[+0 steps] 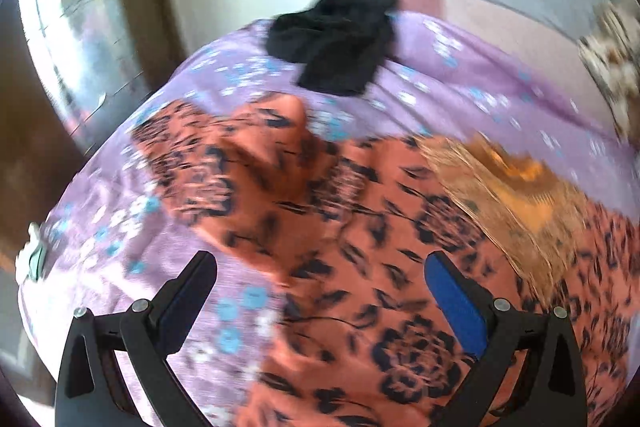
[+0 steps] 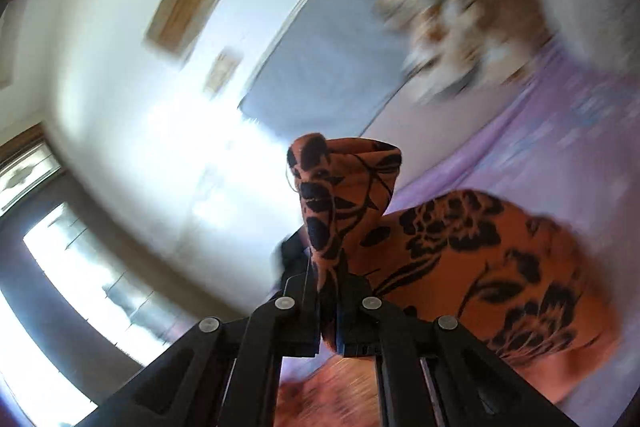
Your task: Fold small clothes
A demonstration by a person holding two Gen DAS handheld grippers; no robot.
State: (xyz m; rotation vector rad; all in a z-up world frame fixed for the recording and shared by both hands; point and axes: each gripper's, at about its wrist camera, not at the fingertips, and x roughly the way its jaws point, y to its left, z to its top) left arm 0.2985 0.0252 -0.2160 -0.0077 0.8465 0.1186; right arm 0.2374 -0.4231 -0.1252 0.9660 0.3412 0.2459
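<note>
The orange floral garment (image 1: 360,227) lies spread on the bed (image 1: 460,75), over its lilac flowered sheet; the right claw (image 2: 328,307), pressed together, pinches one raised corner of it; the left claw (image 1: 320,291) hovers above the cloth, spread wide and empty. Judged procedure: carry the pinched corner across in a level arc; anchor the opposite edge with the left claw. The fabric appears thin, soft, drapes readily; a crumpled black garment (image 1: 340,35) lies beyond.
</note>
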